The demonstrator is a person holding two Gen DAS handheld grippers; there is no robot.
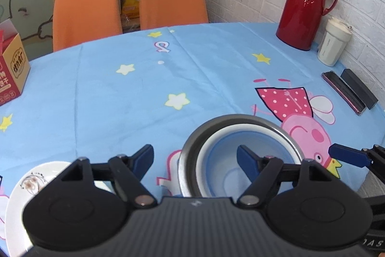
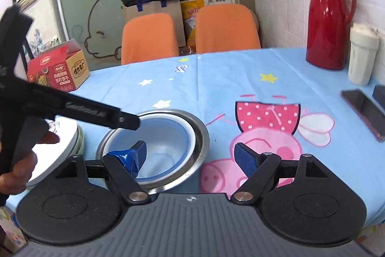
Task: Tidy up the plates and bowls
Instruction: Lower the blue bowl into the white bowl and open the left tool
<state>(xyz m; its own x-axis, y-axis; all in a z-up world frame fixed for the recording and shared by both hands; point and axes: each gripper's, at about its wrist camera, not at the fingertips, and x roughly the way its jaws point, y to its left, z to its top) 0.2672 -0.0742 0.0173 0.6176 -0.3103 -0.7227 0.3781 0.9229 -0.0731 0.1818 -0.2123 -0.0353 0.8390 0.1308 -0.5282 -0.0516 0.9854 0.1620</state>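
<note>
Hovering with jaws apart and empty, left gripper (image 1: 195, 158) and right gripper (image 2: 190, 153) flank the round steel bowl (image 1: 192, 148) nesting a blue-and-white bowl (image 1: 223, 153); the patterned white plate (image 1: 14, 204) at eight o'clock arguably deserves a gentle rim grasp.

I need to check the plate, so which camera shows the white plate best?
The left wrist view. There the plate shows its floral print and rim at lower left, though the tongs' housing covers part of it. In the right wrist view the plate is mostly hidden behind the other tongs and a hand, only its white edge visible.
</note>
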